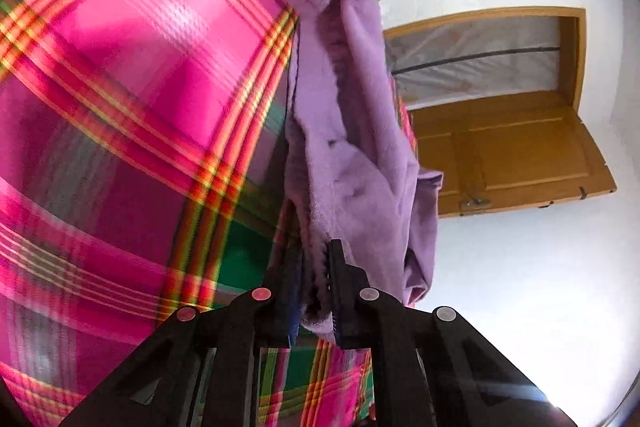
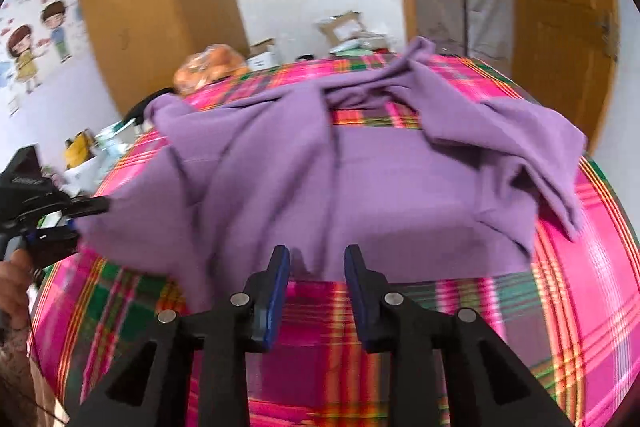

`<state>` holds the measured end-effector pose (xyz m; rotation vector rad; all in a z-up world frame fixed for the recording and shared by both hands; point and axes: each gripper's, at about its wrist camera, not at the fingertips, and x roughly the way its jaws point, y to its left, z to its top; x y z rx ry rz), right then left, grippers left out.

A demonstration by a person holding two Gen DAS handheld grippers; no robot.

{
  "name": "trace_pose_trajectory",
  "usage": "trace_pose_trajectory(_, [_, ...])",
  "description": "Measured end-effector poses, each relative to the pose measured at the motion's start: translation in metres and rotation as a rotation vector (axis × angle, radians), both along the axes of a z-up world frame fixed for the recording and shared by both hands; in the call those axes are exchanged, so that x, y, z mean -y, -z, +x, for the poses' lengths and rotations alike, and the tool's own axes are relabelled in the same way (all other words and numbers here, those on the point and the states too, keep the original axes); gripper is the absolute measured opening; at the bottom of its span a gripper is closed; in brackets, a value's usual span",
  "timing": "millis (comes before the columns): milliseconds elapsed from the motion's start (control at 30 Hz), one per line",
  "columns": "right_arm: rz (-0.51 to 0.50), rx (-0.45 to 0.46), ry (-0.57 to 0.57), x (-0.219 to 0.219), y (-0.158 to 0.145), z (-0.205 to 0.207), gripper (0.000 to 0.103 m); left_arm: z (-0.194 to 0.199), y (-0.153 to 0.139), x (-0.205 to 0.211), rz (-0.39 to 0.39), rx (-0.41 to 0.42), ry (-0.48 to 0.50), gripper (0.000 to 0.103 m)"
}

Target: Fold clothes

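Left tongs (image 1: pixel 310 291) clamped on the edge of the purple garment (image 2: pixel 320 167), lifting that side. Right tongs (image 2: pixel 316 255) open, empty, just short of its near hem. Garment lies crumpled on the plaid-covered desk (image 2: pixel 400 339).

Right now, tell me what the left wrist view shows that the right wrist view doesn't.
Only the left wrist view shows the left gripper up close, shut on a fuzzy edge of the purple garment. Only the right wrist view shows the right gripper open and empty at the garment's near hem, the cartoon wall stickers, and the garment spread out. Both share the garment, the pink plaid cloth, and a wooden door.
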<state>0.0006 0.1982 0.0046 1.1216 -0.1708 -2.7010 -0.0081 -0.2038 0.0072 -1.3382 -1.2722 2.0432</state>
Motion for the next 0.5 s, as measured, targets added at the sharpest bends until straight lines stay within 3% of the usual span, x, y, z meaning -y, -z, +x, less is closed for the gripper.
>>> trace_pose_trajectory(67, [-0.035, 0.026, 0.018, -0.007, 0.004, -0.005, 0.037, 0.002, -0.004, 0.009, -0.017, -0.022, -0.029, 0.012])
trace_pose_trajectory(200, [-0.082, 0.053, 0.023, -0.012, 0.008, -0.008, 0.038, 0.004, -0.001, 0.024, -0.034, -0.029, -0.048, 0.012])
trace_pose_trajectory(333, [-0.075, 0.063, 0.015, -0.006, 0.008, -0.014, 0.040, 0.003, 0.004, 0.032, -0.048, -0.016, -0.068, 0.012])
trace_pose_trajectory(500, [-0.065, 0.091, -0.015, 0.005, 0.012, -0.025, 0.041, -0.003, 0.006, 0.037, -0.119, -0.010, -0.133, 0.008])
